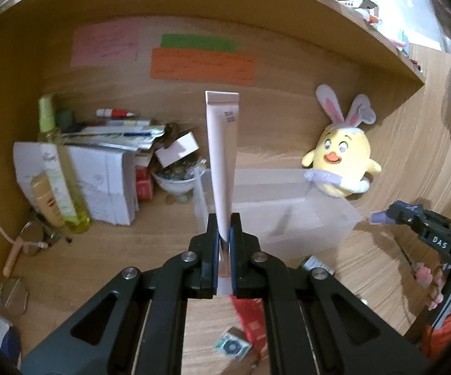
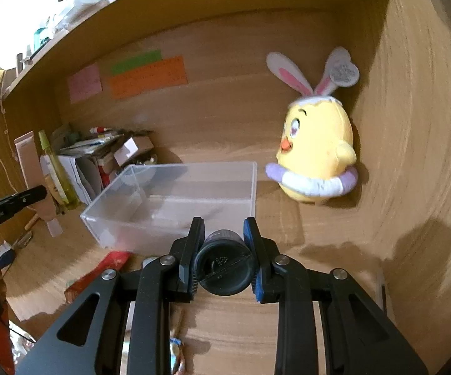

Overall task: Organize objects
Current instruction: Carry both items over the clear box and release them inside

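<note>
My left gripper is shut on a pale pink tube that stands upright between the jaws, above the near-left part of a clear plastic box. The tube also shows at the far left of the right wrist view. My right gripper is shut on a dark round container, held just in front of the clear box, whose inside looks bare. The right gripper shows at the right edge of the left wrist view.
A yellow chick plush with bunny ears stands right of the box against the wooden side wall. At the left are a yellow-green bottle, stacked white boxes and papers, and a bowl of small items. A red packet lies on the desk in front.
</note>
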The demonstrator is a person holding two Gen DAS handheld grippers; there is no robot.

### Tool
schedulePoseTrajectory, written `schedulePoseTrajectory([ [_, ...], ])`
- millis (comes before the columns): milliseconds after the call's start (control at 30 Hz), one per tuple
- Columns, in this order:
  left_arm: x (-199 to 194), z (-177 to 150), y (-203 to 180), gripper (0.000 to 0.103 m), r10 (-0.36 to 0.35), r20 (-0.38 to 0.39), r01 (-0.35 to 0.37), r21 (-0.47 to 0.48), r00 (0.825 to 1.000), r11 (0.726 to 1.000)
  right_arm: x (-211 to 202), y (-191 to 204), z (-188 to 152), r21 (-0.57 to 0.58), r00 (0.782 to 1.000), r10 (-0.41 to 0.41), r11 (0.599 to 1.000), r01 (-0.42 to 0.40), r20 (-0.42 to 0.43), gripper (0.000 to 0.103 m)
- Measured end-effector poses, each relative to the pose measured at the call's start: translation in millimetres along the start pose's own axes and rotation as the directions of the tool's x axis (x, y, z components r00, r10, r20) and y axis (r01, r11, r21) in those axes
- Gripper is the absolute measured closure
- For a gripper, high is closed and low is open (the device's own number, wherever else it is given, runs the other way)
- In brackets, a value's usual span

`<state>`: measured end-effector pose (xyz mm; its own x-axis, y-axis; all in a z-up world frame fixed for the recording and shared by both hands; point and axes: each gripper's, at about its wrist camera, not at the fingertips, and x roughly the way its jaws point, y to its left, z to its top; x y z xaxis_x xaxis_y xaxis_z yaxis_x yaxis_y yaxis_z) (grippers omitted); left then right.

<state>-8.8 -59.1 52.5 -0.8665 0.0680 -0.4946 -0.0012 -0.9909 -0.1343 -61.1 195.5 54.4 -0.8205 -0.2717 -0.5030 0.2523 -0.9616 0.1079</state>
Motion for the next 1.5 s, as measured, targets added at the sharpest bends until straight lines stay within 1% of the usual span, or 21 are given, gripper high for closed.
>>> schedulePoseTrajectory([
  [333,10,24,-13,0.098,-0.033,0.026,0.033,0.007,0.999,0.999,15,12,31,-0.032,0.998,0.045,0.999,-0.044,0.042,0.08],
  [500,22,39,-19,0.098,-0.042,0.034,0.041,0.016,0.999,0.999,25,20,46,-0.063,0.997,0.053,0.997,-0.049,0.058,0.08],
  [600,35,44,-21,0.098,-0.054,0.017,0.053,0.012,0.998,0.998,33,23,53,-0.074,0.997,0.056,0.996,-0.052,0.059,0.08],
  [700,46,47,-24,0.098,-0.029,0.002,0.029,0.021,1.0,0.999,43,25,60,-0.078,0.997,0.061,0.995,-0.057,0.054,0.08],
  [767,56,49,-24,0.098,-0.033,-0.02,0.033,0.018,0.999,0.999,49,25,62,-0.079,0.997,0.065,0.995,-0.061,0.047,0.08],
  [967,83,46,-24,0.098,-0.033,-0.079,0.035,0.017,0.996,0.999,78,27,63,-0.087,0.998,0.07,0.994,-0.07,-0.004,0.08],
  [1133,105,41,-20,0.098,-0.047,-0.132,0.047,-0.002,0.99,0.999,104,26,54,-0.079,0.995,0.071,0.994,-0.076,-0.063,0.08],
  [1233,120,36,-21,0.098,-0.039,-0.168,0.041,0.006,0.985,0.999,117,24,48,-0.075,0.992,0.072,0.994,-0.08,-0.101,0.08],
  [1367,135,30,-23,0.098,-0.039,-0.206,0.041,0.006,0.978,0.999,132,24,40,-0.091,0.988,0.046,0.994,-0.06,-0.15,0.08],
  [1500,144,23,-24,0.098,-0.039,-0.231,0.042,0.005,0.972,0.999,145,25,32,-0.127,0.98,-0.01,0.992,-0.015,-0.197,0.08],
])
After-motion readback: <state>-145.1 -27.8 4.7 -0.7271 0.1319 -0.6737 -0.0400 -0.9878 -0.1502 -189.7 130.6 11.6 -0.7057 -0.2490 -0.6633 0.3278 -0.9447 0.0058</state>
